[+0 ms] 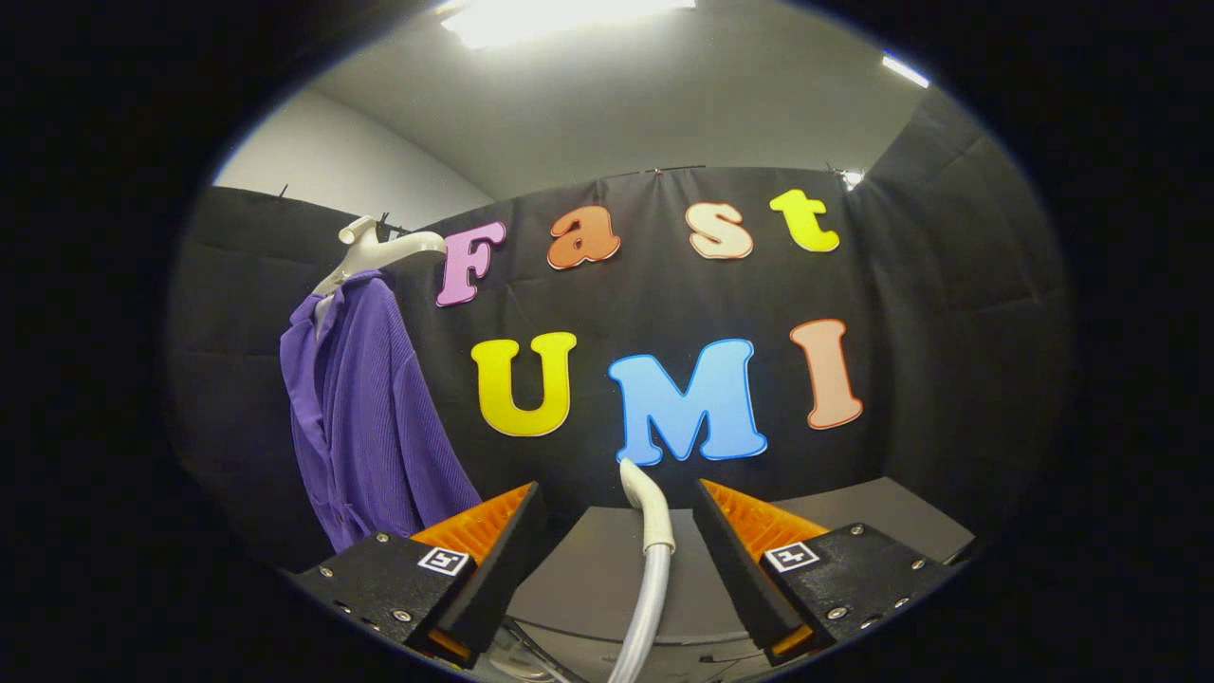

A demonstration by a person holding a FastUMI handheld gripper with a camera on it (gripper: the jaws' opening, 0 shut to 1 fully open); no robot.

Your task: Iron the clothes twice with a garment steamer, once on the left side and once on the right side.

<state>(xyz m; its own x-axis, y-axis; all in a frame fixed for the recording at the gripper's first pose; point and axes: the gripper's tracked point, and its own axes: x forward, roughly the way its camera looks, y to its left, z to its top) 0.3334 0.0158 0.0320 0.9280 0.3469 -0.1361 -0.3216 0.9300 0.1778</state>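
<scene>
Steamer head (643,507), pale and rounded, rises upright on its ribbed hose (640,617) in the gap between the two fingers. It touches neither of them; a clear space shows on each side, so the gripper (616,531) stands wide apart and holds nothing. The head's top reaches just above the fingertips, and the hose runs down from it toward the near edge of the grey table (882,507), passing out of sight below. Whether the head rests in a stand or on the machine's body cannot be told.

Beyond the fingers and off to their left hangs the purple shirt (365,417), the garment to be steamed. It is draped on a white hanger (379,251) whose hook sits at the top edge of the black cloth wall (948,313). The shirt's collar lies open, its ribbed fabric falls in loose folds, and its lower hem drops behind the left finger. The shirt and the steamer head are well apart.

The grey table runs from beneath the fingers back to the foot of the cloth wall, its far right corner showing past the right finger. Above the cloth, a white wall (322,156) and pale ceiling carry a bright ceiling light (560,14).
</scene>
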